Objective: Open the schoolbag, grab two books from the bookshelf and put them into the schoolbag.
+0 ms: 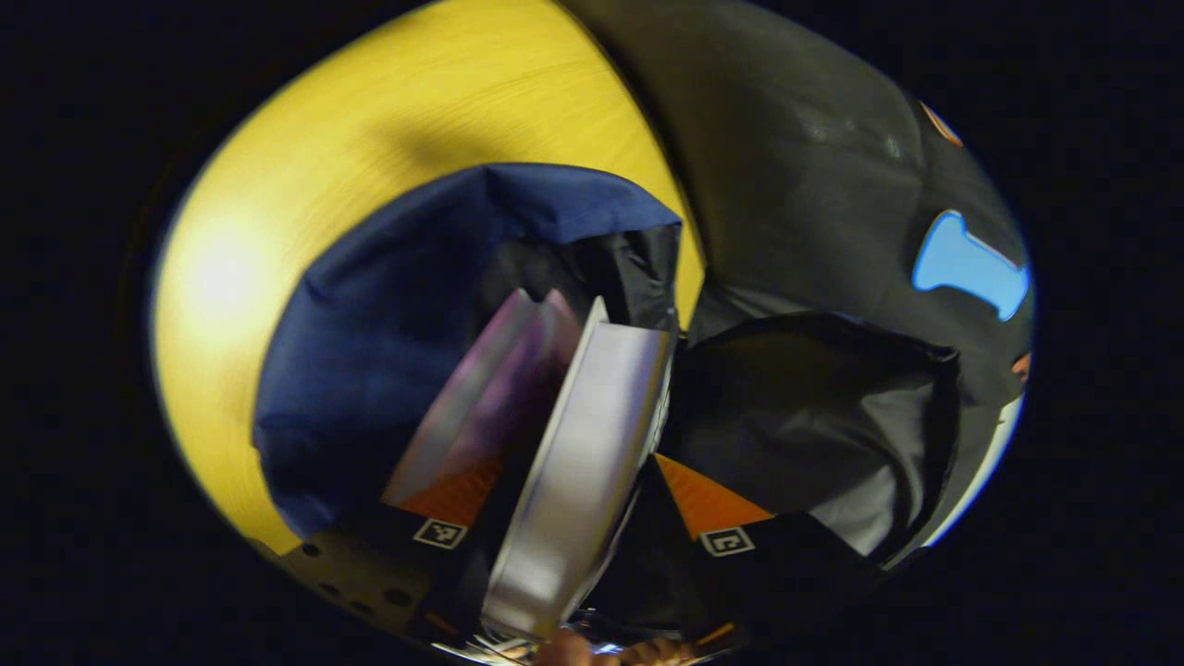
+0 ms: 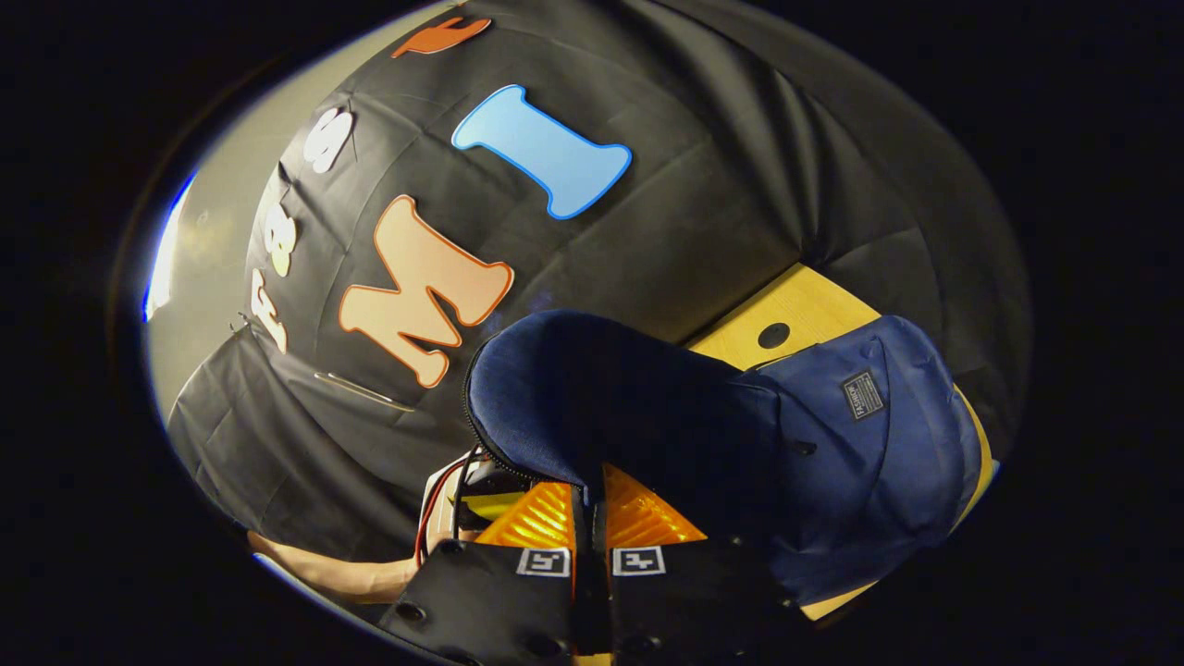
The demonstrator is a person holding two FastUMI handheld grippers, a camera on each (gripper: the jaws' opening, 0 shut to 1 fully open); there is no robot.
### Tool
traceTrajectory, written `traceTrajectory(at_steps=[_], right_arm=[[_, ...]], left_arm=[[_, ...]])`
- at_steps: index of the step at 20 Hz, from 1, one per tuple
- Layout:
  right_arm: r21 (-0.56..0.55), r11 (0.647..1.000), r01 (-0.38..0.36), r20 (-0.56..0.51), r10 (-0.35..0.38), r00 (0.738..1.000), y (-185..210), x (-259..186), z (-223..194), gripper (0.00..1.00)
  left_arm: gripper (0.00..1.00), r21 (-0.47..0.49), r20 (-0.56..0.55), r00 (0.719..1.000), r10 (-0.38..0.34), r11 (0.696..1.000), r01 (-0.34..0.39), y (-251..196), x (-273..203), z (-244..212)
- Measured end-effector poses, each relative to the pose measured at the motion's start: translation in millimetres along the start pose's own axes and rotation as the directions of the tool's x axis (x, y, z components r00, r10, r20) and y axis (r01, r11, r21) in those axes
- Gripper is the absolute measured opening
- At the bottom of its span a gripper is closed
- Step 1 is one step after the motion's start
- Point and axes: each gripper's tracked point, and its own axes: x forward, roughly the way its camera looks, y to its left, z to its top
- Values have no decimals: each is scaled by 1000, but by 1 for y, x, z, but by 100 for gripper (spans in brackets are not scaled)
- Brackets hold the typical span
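book [image 1: 573, 462]: lower end cut off | schoolbag [image 1: 388, 314]: interior dark, contents unclear
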Motion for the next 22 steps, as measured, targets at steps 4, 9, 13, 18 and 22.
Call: traceTrajectory(at_steps=[4, 9, 13, 18, 22], right_arm=[[3, 1000, 4, 1, -4, 1000, 0, 3, -1, 3], [-8, 1000, 13, 1, -13, 1000, 0, 2, -4, 3], [-25, 999, 22, -3, -22, 1000, 1, 6, -8, 3], [-65, 997, 45, -25, -47, 999, 3, 14, -19, 3], [-148, 986, 82, -61, -92, 994, 5, 26, -39, 3]], left_arm=[[95, 242, 63, 988, 138, 959, -149, 6, -21, 18], [95, 398, 192, 972, 134, 895, -202, -1, -54, 50], [95, 530, 273, 962, 27, 830, -173, -36, -103, 59], [95, 763, 438, 897, -52, 549, -340, -76, -184, 74], [95, 784, 574, 803, -161, 390, -483, -108, -240, 82]])
